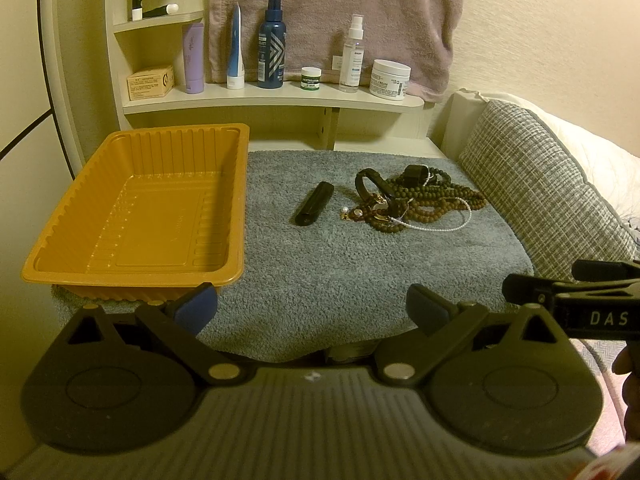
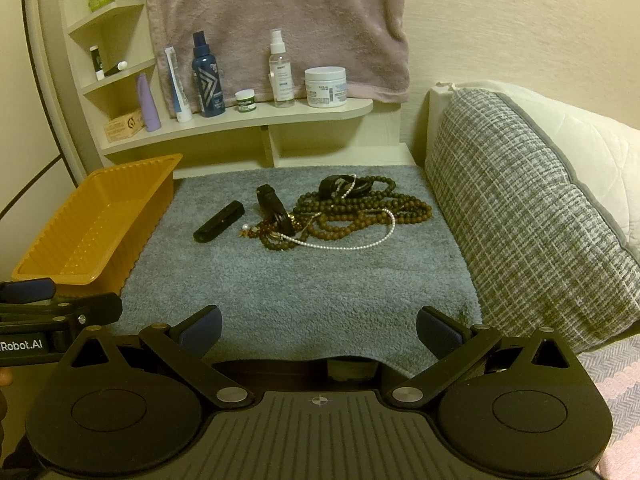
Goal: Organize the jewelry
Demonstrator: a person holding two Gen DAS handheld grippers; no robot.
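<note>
A tangled pile of jewelry (image 1: 416, 200) (image 2: 340, 212) lies on the grey towel (image 1: 340, 264) (image 2: 288, 280): brown and dark bead strands, a thin pearl necklace (image 2: 360, 245), black bands and small gold pieces. A black tube-shaped case (image 1: 314, 203) (image 2: 219, 221) lies just left of the pile. An orange ribbed plastic tray (image 1: 60, 272) (image 2: 36, 274) stands empty at the left. My left gripper (image 1: 312, 310) is open near the towel's front edge, nothing between its fingers. My right gripper (image 2: 319, 330) is open too, well short of the pile.
A curved shelf (image 1: 280, 100) (image 2: 248, 120) behind the towel holds bottles, tubes and jars, with a pink cloth (image 2: 280, 20) hanging above. A grey woven cushion (image 1: 548, 184) (image 2: 528, 208) borders the towel on the right. Each gripper shows at the edge of the other's view.
</note>
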